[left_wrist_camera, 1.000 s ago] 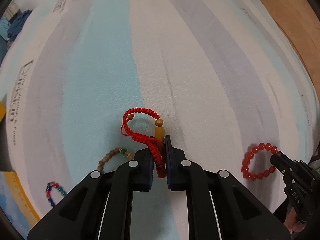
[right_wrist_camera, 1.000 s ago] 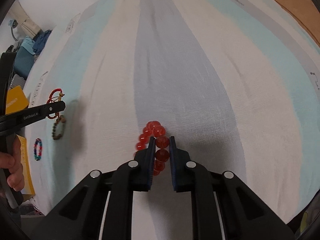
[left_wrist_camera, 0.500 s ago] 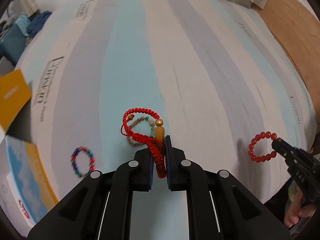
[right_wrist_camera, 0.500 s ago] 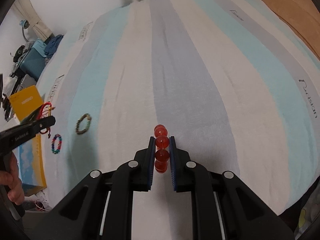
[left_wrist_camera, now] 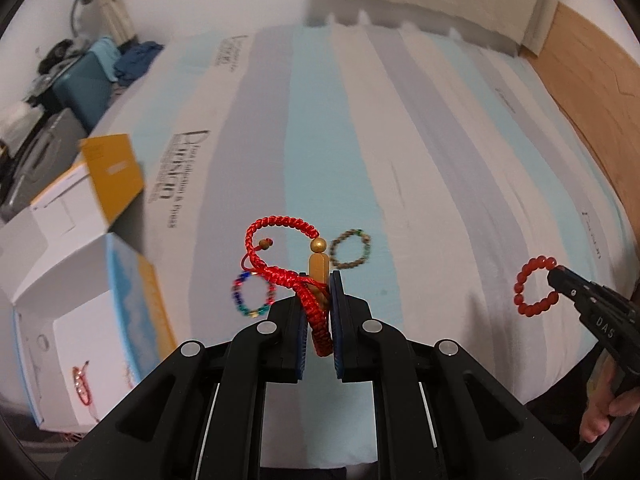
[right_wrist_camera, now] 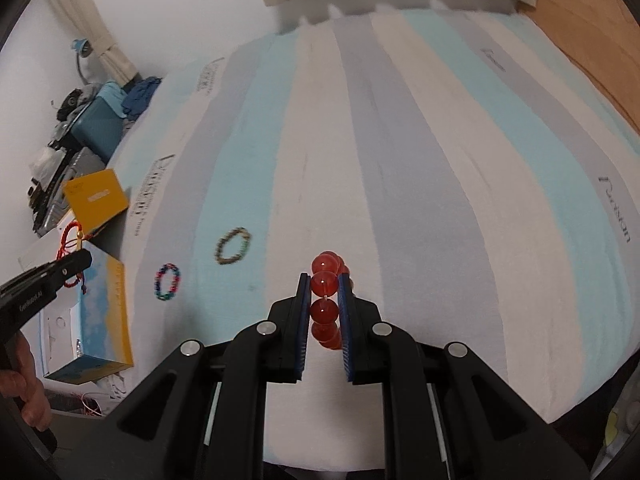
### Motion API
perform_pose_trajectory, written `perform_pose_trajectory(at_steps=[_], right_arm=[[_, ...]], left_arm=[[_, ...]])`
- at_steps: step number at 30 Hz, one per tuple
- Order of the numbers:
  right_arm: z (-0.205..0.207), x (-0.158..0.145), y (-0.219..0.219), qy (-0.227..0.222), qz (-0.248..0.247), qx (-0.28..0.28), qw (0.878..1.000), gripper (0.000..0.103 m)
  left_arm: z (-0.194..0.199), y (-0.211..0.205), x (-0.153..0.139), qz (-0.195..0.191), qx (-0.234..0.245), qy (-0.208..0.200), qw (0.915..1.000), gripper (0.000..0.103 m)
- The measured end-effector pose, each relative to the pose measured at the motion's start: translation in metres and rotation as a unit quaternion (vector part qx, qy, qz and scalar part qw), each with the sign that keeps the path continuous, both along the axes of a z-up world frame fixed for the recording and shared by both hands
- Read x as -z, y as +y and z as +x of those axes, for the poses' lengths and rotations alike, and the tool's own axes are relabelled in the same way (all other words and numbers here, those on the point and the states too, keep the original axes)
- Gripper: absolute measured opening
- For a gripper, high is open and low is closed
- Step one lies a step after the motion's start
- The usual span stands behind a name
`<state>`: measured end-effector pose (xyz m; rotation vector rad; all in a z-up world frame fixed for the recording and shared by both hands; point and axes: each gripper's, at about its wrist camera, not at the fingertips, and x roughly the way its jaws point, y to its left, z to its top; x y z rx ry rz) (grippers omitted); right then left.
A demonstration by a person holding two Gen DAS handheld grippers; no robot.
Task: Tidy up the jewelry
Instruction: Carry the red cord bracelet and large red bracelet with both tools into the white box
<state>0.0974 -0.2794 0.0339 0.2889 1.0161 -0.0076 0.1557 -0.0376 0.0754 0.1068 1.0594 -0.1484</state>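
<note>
The left gripper (left_wrist_camera: pixel 318 316) clamps a braided red cord bracelet (left_wrist_camera: pixel 280 248) with a gold bead. The right gripper (right_wrist_camera: pixel 325 308) clamps a bracelet of round, glossy red beads (right_wrist_camera: pixel 325 283). Both now hang higher above the striped fabric bed (left_wrist_camera: pixel 420 160) than a second ago; an open white box (left_wrist_camera: pixel 72 320) has come into view.

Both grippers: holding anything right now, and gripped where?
Left gripper pinches the red braided cord bracelet on its doubled cord by the knot. Right gripper clamps the red bead bracelet across a few beads on one side.
</note>
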Motion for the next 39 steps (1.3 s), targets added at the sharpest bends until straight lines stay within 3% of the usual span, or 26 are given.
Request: perform_pose_trajectory(at_steps=[17, 27, 39], right_arm=[[0.000, -0.052, 0.102, -0.031, -0.025, -0.072, 0.997, 0.013], [0.010, -0.066, 0.212, -0.048, -0.016, -0.147, 0.988, 0.013], [0.015, -0.069, 0.358, -0.057, -0.008, -0.247, 0.967, 0.013]], left_arm=[[-0.033, 0.107, -0.038, -0.009, -0.070, -0.030, 0.9971, 0.009], [-0.051, 0.200, -0.036, -0.002, -0.126, -0.023, 0.9918, 0.009], [-0.079, 0.320, -0.029, 0.005, -0.200, -0.010, 0.9797, 0.009]])
